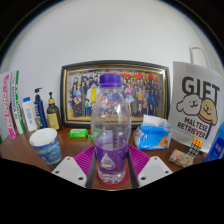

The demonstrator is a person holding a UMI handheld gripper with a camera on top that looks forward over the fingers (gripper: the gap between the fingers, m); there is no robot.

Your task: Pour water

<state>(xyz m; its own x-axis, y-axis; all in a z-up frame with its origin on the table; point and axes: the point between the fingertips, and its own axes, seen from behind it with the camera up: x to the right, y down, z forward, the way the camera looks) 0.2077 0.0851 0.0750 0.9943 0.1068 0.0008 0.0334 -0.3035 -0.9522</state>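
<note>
Hand-held gripper [112,168] with pink pads [85,158] low over wooden table [20,150], fingers either side of clear plastic water bottle with purple cap [111,125]. Bottle upright between fingers; whether pads press on it, cannot tell. White cup with blue rim [46,144] left of fingers. Blue tissue pack [154,134] right. Framed group photo [115,92] behind bottle, against wall. White gift bag [197,108] far right.
</note>
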